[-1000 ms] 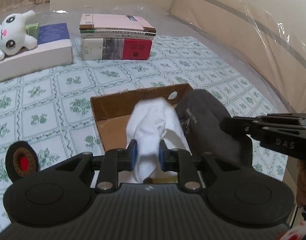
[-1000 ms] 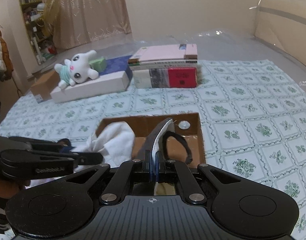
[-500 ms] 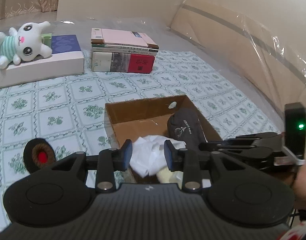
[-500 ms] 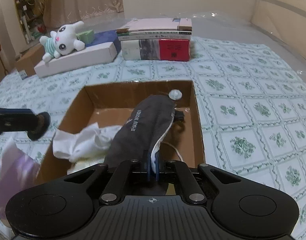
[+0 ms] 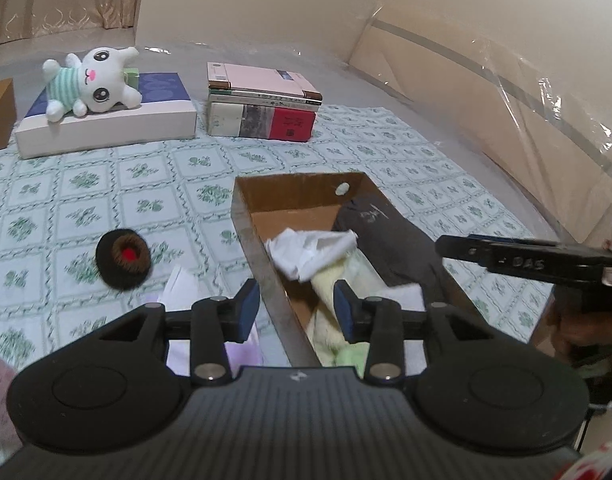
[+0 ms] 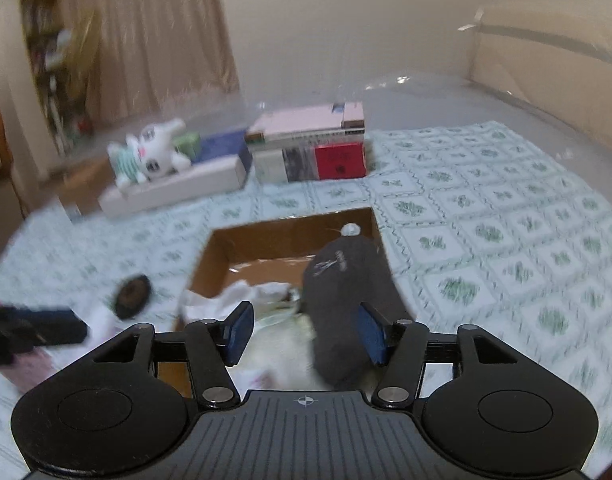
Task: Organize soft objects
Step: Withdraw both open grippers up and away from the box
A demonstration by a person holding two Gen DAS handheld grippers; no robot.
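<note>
An open cardboard box (image 5: 266, 200) (image 6: 274, 236) on the bed holds a crumpled white cloth (image 5: 309, 254) (image 6: 234, 300), a pale yellow-green cloth (image 5: 337, 288) and a dark grey mask (image 5: 385, 232) (image 6: 341, 292) with white print. My left gripper (image 5: 296, 310) hovers over the box's left wall, its jaws opening with nothing gripped. My right gripper (image 6: 306, 330) is opening too. The mask lies in the box below and between its blue pads (image 6: 371, 334), apart from them. The right gripper's fingers (image 5: 505, 254) also show from the side.
A black round pad with a red centre (image 5: 124, 254) (image 6: 132, 290) and a lilac-white cloth (image 5: 182, 288) lie left of the box. Farther back lie a white plush (image 5: 92, 84) (image 6: 150, 156) on a flat white box (image 5: 106, 124) and a stack of books (image 5: 266, 108) (image 6: 309, 148).
The left gripper let the white cloth drop into the box, widened and drew back leftward. The right gripper laid the dark mask in the box, then opened and pulled back.
</note>
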